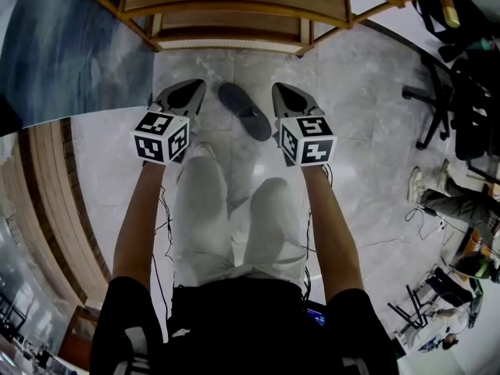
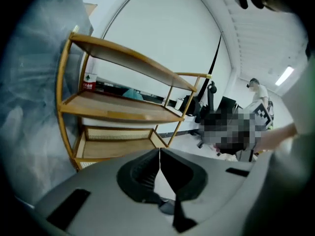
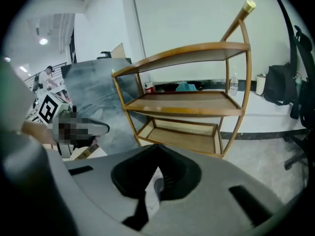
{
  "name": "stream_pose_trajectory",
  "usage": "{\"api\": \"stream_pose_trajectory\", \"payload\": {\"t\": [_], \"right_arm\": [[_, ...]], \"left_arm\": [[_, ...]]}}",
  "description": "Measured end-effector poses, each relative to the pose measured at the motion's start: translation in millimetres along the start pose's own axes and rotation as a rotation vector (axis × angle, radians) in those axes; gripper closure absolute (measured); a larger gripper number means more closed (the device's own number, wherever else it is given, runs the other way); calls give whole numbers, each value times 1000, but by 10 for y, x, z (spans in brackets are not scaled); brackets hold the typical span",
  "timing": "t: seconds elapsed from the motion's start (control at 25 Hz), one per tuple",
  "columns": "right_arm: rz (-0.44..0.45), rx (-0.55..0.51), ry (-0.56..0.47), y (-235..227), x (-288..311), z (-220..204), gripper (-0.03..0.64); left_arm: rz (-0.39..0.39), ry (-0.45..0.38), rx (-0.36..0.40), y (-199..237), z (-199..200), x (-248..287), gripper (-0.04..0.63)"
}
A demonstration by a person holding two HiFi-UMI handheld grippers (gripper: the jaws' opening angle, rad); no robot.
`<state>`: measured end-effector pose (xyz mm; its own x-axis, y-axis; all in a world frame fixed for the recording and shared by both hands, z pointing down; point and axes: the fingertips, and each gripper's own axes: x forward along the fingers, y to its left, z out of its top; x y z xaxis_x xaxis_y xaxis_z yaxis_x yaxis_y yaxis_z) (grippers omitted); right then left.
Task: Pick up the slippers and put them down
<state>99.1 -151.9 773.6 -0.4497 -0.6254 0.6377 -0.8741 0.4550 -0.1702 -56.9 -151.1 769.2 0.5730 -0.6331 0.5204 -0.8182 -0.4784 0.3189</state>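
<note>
**Desk:** Item and location?
**Operator:** One dark slipper (image 1: 244,110), flat on the grey tiled floor (image 1: 359,92). In the head view it lies between my two tools, just in front of the wooden shelf rack (image 1: 234,10). I see no second slipper.
**Desk:** Tools?
**Operator:** Left tool (image 2: 160,152): jaws pressed together, nothing between them. Right tool (image 3: 158,150): the same, empty. I hold both well above the slipper.
**Desk:** Risks?
**Operator:** If I descend without spreading a tool, the tips would only push the slipper across the smooth tile. It looks thin and floppy. Pinched at one end, I judge it could droop and slide out.
**Desk:** Writing?
**Operator:** Red label on a small container (image 2: 88,82) on the rack, too small to read. Black-and-white square markers on the tools' cubes (image 1: 160,137). No brand legible.
</note>
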Motion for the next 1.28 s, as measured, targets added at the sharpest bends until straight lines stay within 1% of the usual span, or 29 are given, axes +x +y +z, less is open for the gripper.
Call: {"api": "stream_pose_trajectory", "payload": {"t": [0.2,0.48,0.64,0.8,0.92,1.12,1.28], "right_arm": [[5,0,-5,162,-592,635,618],[5,12,-46,326,-1478,1537,618],[6,22,-72,452,-1917,1909,618],[5,37,-85,546,-2261,2100,618],[-1,44,-106,587,-2539,2219,618],[1,40,-140,621,-2969,2389,618],[1,35,-166,670,-3309,2463,618]], "left_arm": [[-3,-9,18,-342,719,-445,589],[-16,-31,41,-909,1707,-1021,589],[-30,-48,33,-1198,2143,-1338,589],[-33,-49,32,-1445,2410,-1560,589],[-43,-51,46,-1641,2570,-1716,589],[-37,-85,53,-1893,2790,-1977,589],[-37,-108,57,-2130,2891,-2190,589]]}}
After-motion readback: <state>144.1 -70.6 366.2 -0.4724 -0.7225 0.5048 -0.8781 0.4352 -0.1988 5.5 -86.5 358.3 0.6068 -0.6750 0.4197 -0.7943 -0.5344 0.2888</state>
